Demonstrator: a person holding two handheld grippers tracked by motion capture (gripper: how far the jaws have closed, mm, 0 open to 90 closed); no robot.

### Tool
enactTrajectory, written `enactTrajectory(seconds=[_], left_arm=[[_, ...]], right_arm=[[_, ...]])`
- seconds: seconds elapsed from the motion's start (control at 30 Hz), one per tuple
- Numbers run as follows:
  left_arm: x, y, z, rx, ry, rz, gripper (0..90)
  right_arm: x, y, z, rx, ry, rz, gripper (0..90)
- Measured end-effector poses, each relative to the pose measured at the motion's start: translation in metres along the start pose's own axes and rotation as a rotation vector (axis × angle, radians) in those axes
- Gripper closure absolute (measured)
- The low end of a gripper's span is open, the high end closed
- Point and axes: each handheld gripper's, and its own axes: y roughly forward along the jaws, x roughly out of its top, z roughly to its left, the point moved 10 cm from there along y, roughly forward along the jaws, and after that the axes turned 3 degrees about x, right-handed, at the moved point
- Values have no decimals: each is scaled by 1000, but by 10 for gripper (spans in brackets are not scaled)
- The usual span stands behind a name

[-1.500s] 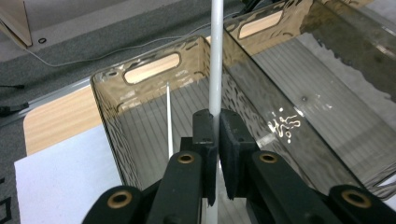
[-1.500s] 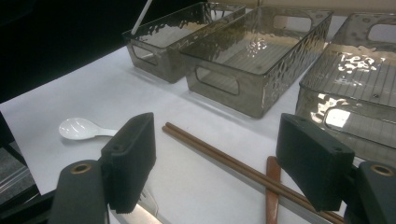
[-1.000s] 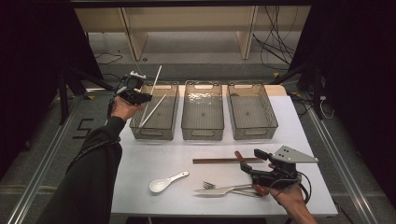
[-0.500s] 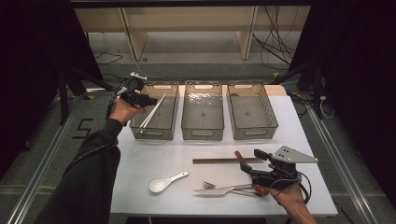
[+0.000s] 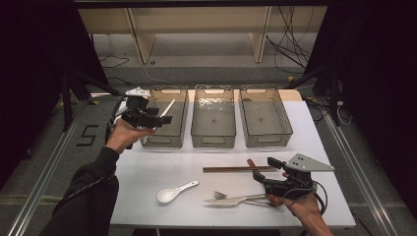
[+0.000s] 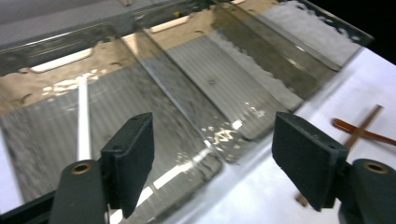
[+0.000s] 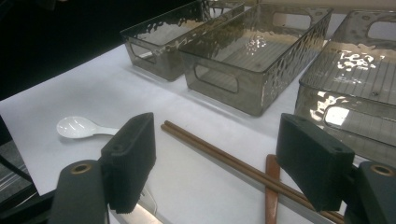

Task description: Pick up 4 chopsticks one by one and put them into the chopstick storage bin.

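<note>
My left gripper [image 5: 160, 118] hovers at the left rim of the left clear bin [image 5: 147, 140]. Its jaws have just been opening, and they stand open [image 6: 215, 154] with nothing between them. A white chopstick [image 5: 167, 108] lies slanted inside that bin [image 6: 83, 121]. My right gripper [image 5: 264, 169] rests low on the table's right side, open [image 7: 217, 158], just above a pair of brown chopsticks [image 5: 236, 169] [image 7: 205, 147]. It touches nothing. A brown spoon handle [image 7: 272, 186] lies across the chopsticks.
The middle bin [image 5: 213, 140] and the right bin [image 5: 268, 140] stand in a row behind. A white spoon [image 5: 169, 194], a fork [image 5: 221, 195] and a knife [image 5: 231, 200] lie near the white table's front edge [image 5: 196, 223]. The tabletop drops off to dark floor on both sides.
The left gripper opened and let go of the white chopstick, which dropped from upright to lying in the left bin. The left hand drew back toward the bin's left rim. The right hand kept still.
</note>
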Motion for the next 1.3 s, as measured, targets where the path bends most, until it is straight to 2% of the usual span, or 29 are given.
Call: enactTrajectory(seconds=[0.1, 0.2, 0.43, 0.67, 0.97, 1.1, 1.2, 1.3], left_arm=[[-9, -1, -17, -61, -14, -26, 267], [-20, 3, -30, -69, 25, 13, 248], [-27, 8, -51, -86, 81, 31, 223], [-36, 11, -58, -93, 82, 47, 217], [-49, 20, -64, -96, 95, 95, 211], [-54, 25, -70, -99, 114, 118, 206], [-59, 29, -75, -102, 148, 145, 205], [-60, 33, -79, -105, 151, 153, 202]], right_arm=[[0, 0, 0, -2, 0, 0, 293], [1, 0, 0, -1, 2, -4, 293], [0, 0, 0, -1, 0, -1, 293], [1, -1, 0, 1, -4, -6, 293], [1, -1, 1, 1, -7, -3, 293], [1, -1, 1, 1, -8, -3, 293], [1, -1, 1, 1, -6, -1, 293], [0, -1, 1, 2, -4, 0, 293]])
